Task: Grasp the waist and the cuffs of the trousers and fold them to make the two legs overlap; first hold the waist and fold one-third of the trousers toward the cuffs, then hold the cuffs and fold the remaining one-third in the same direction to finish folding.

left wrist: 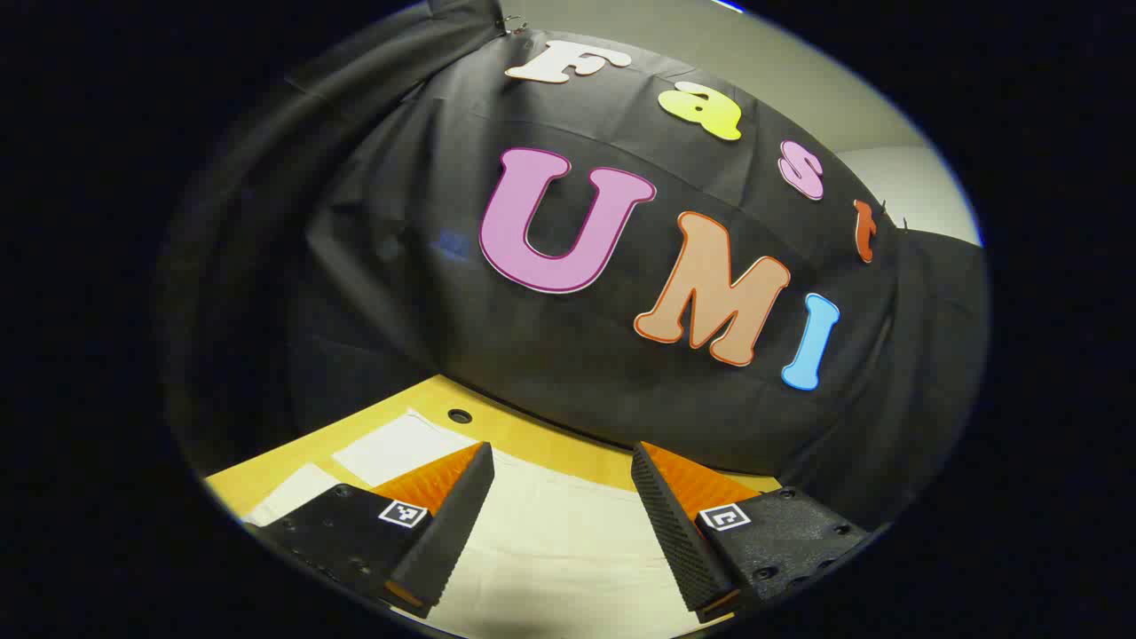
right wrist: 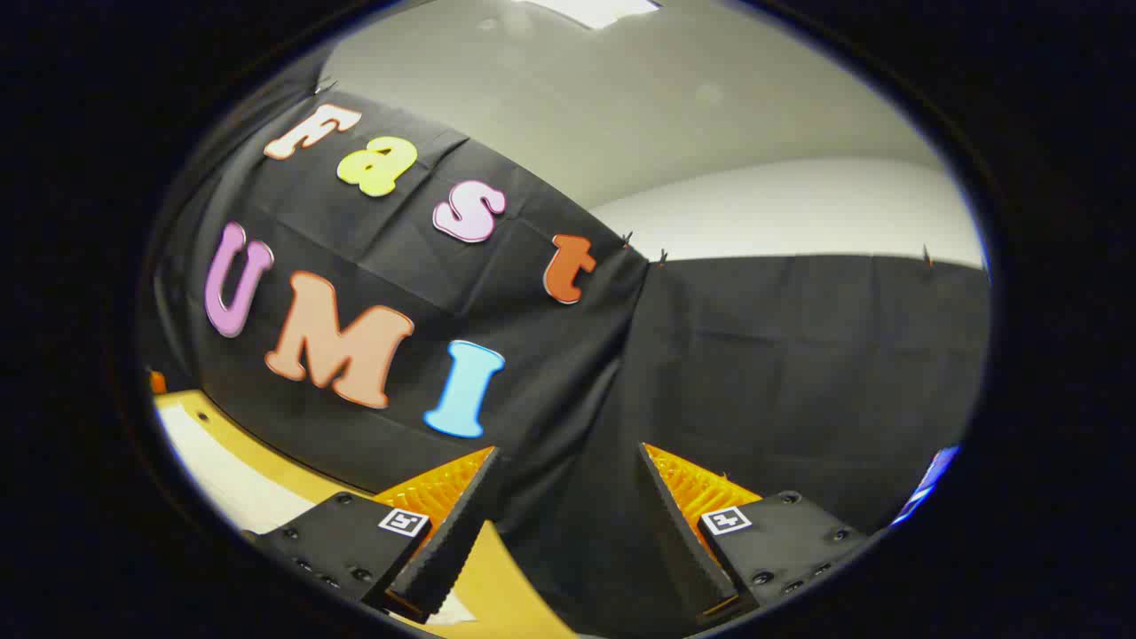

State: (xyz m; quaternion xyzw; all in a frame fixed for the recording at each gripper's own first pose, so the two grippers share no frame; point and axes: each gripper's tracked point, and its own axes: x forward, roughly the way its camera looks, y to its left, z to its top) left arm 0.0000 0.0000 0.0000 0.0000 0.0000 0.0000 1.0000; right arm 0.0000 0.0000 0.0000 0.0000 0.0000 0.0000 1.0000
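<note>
A yellow desk (left wrist: 532,439) with a small round hole (left wrist: 460,415) is backed by black cloth. In the left gripper view, the pale trousers (left wrist: 568,524) are spread flat beneath the released left hand-held gripper (left wrist: 561,466). In the right gripper view, the right hand-held gripper (right wrist: 568,470), likewise released, is aimed past the desk edge, the trousers lying far left.
</note>
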